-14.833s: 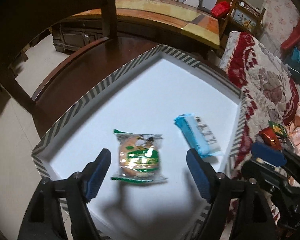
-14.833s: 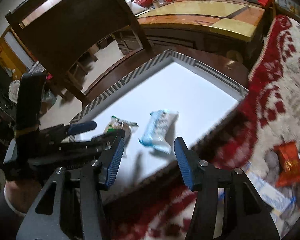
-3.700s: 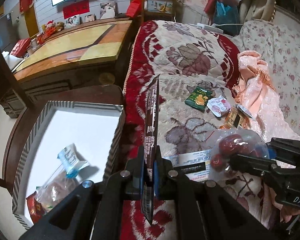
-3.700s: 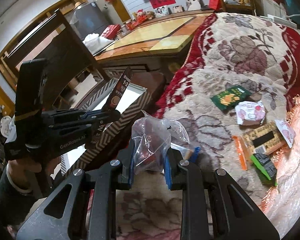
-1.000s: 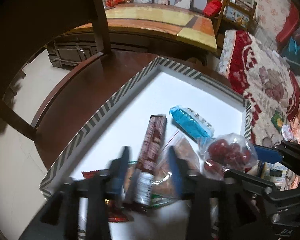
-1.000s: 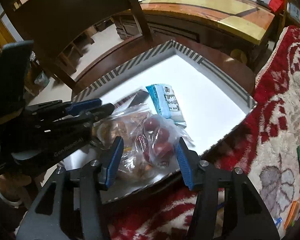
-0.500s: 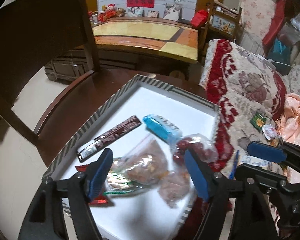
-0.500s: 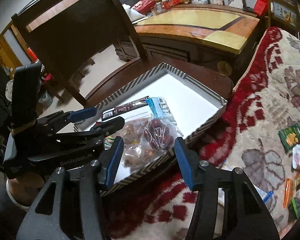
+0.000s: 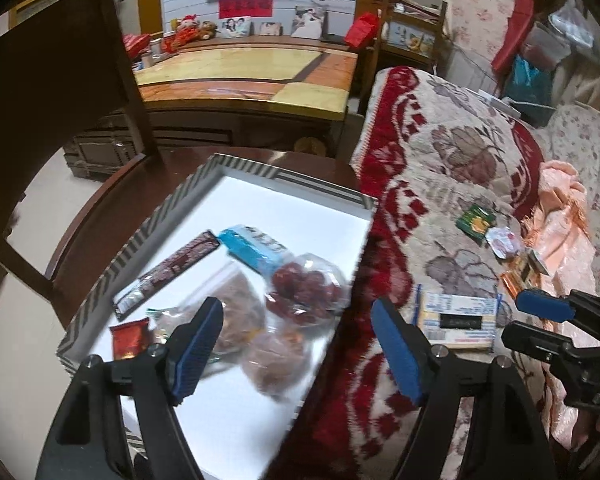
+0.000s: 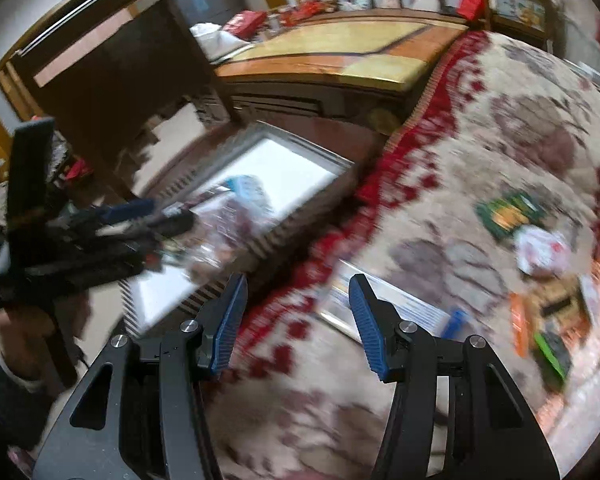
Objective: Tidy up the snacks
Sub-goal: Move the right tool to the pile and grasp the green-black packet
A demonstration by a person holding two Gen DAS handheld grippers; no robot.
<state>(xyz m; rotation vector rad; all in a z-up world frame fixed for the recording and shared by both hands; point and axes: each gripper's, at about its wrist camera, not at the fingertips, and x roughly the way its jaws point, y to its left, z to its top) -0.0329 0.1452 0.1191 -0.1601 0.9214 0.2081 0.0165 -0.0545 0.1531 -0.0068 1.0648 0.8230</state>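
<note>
A living room with a wall television and a long wooden sideboard lies behind a dark round wooden table (image 9: 112, 208), on which sits a white tray with a striped rim (image 9: 284, 176), the landmark here. Inside the tray, toward its near half, lie a long dark chocolate-bar wrapper (image 9: 166, 272), a blue-and-white packet (image 9: 252, 250), a clear bag of red dates (image 9: 306, 290), two clear bags of brown snacks (image 9: 240, 312) and a small red packet (image 9: 129, 336) by the near left rim. Right of the tray, a red-and-cream patterned blanket (image 9: 452, 160) carries the loose snacks: a yellow-and-white flat pack (image 9: 456, 320) just beside the tray, and a green packet (image 9: 476, 220) and a white-and-red packet (image 9: 502, 242) farther right. The left gripper (image 9: 296, 344) hangs over the tray's near right edge; its jaws have just been opening, with nothing between them. The right gripper (image 10: 296, 320) hovers over the blanket, right of the tray, jaws apart and empty, in a blurred view.
</note>
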